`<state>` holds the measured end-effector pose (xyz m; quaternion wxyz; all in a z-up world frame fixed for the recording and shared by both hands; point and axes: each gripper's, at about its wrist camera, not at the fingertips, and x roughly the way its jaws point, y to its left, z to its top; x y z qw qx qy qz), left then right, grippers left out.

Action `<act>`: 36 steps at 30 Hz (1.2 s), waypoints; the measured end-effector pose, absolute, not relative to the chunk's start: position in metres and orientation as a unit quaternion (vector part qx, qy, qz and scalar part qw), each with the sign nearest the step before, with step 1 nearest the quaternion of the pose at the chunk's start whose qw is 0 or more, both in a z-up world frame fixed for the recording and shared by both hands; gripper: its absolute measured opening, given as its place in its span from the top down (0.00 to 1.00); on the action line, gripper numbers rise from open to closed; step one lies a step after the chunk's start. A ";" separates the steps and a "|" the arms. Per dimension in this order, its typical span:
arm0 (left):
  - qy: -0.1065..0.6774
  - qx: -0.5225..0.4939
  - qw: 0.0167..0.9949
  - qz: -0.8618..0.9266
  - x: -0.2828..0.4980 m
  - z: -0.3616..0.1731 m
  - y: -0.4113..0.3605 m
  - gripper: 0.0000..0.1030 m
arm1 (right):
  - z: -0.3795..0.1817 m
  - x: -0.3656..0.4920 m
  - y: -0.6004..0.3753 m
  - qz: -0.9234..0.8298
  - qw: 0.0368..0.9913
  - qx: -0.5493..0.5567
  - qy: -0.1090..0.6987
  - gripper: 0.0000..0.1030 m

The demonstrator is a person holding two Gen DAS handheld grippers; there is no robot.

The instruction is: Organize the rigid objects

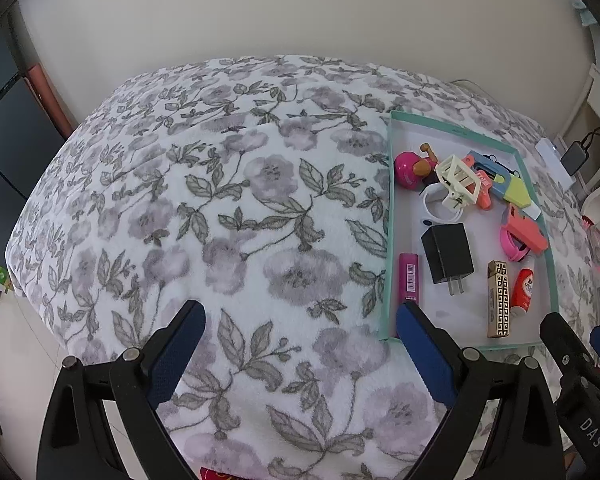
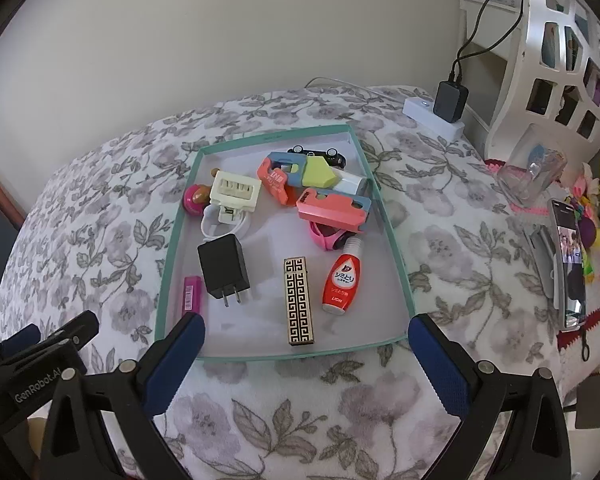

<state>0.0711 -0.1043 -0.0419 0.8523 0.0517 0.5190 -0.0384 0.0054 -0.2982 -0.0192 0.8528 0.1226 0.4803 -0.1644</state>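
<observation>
Floral blanket [image 1: 228, 216] w/ teal-rimmed tray [image 1: 389, 216] at right holding blk charger [image 1: 446, 254], pink tube [image 1: 409, 282], gold patterned lighter [image 1: 499, 298], red bottle [image 1: 524, 290]; left gripper [image 1: 300, 330] jaws spread, empty.

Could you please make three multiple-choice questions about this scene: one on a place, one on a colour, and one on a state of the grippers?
1. Where does the black charger lie?
A. Inside the teal-rimmed tray
B. On the floral blanket outside the tray
C. Between the fingers of a gripper

2. What colour is the body of the small bottle beside the gold patterned case?
A. Blue
B. Red
C. Green

3. How do the left gripper and the right gripper stand?
A. Both shut on objects
B. One open, one shut on the charger
C. Both open and holding nothing

Answers:
1. A, since the charger rests on the tray floor, beside the magenta tube.
2. B, since the bottle is red with a white cap.
3. C, since each wrist view shows the fingers wide apart, with nothing between them.
</observation>
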 end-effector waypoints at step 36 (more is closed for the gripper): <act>0.524 0.063 0.849 -0.022 0.072 -0.043 -0.103 0.06 | -0.018 0.006 -0.296 -0.165 0.853 0.110 0.483 0.00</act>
